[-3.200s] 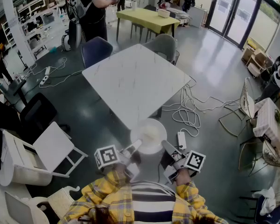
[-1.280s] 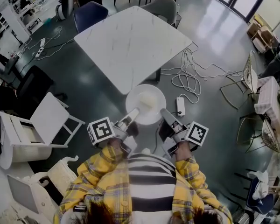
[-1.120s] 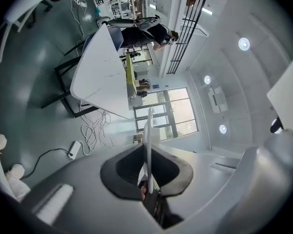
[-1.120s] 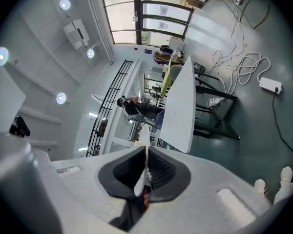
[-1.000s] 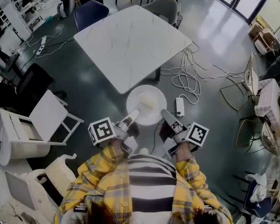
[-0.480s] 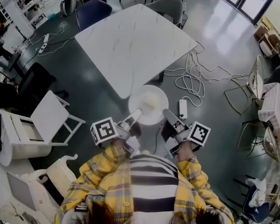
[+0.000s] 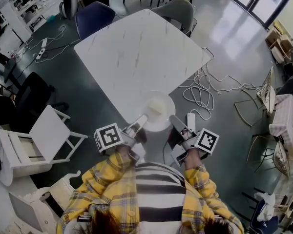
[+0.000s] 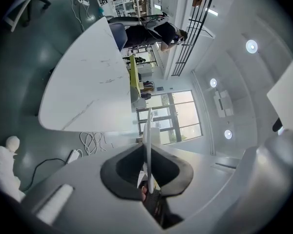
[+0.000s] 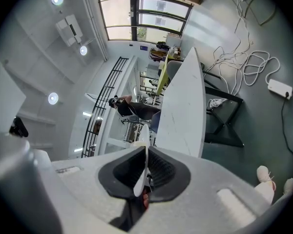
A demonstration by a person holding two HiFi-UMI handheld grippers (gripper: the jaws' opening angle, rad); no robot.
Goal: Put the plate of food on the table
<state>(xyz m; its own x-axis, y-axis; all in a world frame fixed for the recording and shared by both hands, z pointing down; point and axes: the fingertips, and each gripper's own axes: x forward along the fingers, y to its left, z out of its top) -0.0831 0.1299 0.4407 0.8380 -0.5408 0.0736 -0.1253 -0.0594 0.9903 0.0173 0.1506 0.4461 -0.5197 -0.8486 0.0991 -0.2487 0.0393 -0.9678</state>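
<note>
Plate (image 7: 157,112) with a pale mound of food (image 7: 155,107) is held level, overlapping the near corner of the white bench (image 7: 136,52); I can't tell if it touches the top. Left hand-held gripper (image 7: 139,121) is clamped on the plate's near-left rim, and right hand-held gripper (image 7: 175,123) on its near-right rim. The rim shows edge-on between each pair of jaws. Power strip (image 7: 190,121) and loose cables (image 7: 205,89) lie on the floor to the right.

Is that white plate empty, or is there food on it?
Food on it: a pale heap sits on the plate.
</note>
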